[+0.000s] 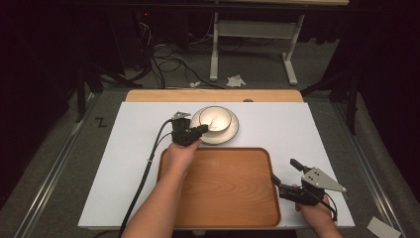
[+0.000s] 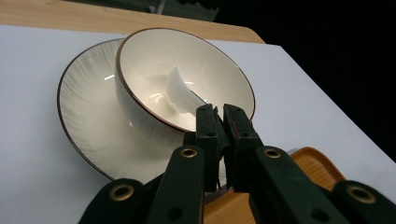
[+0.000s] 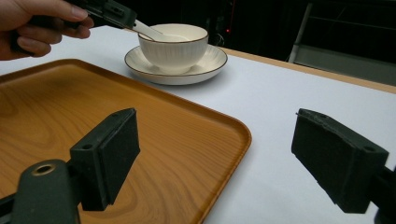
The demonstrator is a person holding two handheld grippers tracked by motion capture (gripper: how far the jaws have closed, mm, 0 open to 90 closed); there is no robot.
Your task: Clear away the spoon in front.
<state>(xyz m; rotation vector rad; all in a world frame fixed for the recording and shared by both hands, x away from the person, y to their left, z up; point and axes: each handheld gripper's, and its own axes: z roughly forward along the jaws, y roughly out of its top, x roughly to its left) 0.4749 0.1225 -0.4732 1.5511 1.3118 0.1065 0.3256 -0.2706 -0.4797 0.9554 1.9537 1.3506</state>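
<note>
Left tongs (image 2: 219, 114) pinch white spoon (image 2: 180, 91) by its handle, its scoop resting in bowl (image 2: 140, 56) just ahead, on saucer (image 2: 84, 112). Right tongs (image 3: 215, 158) spread, idle over tray's (image 3: 187, 135) near corner, probably waiting.

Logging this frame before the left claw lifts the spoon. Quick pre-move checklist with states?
1. Left claw closed on the white spoon handle: ok.
2. Spoon's scoop end inside the bowl: ok.
3. Bowl seated upright on its saucer: ok.
4. Wooden tray bare, free as a drop spot: ok.
5. Right claw open, holding nothing, at the tray's right edge, away from the bowl: ok.
6. Grip firm enough for the spoon not to slip: cannot tell.
</note>
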